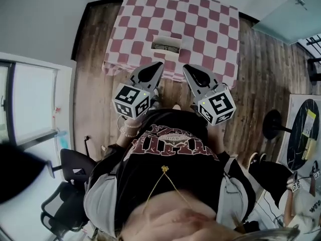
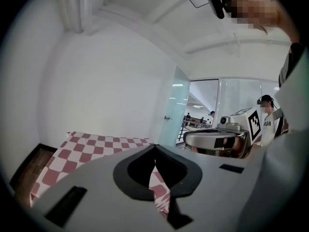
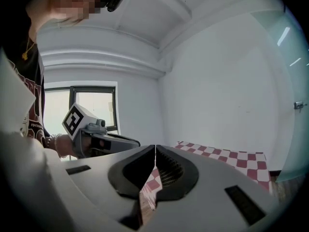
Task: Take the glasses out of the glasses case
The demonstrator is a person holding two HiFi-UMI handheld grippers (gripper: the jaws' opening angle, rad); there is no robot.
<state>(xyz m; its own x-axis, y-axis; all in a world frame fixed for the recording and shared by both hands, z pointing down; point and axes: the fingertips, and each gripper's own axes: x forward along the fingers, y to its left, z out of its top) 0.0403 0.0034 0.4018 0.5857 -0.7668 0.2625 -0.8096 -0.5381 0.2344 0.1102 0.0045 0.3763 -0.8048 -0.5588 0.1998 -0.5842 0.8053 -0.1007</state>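
Observation:
A pale rectangular glasses case (image 1: 167, 45) lies near the front edge of the table with the red-and-white checked cloth (image 1: 145, 14); something dark shows inside it. Both grippers are held in the air close to the person's chest, short of the table edge and apart from the case. My left gripper (image 1: 159, 64) (image 2: 154, 147) has its jaws together with nothing between them. My right gripper (image 1: 185, 67) (image 3: 155, 148) is likewise shut and empty. Each gripper view shows the other gripper beside it and only the cloth beyond; the case is hidden there.
Wooden floor (image 1: 261, 74) surrounds the table. A black chair (image 1: 70, 169) stands at lower left, a round black stand base (image 1: 273, 124) at right. A window (image 1: 30, 99) is on the left, a glass door (image 2: 171, 110) beyond the table. Another person (image 2: 268, 117) stands at the right.

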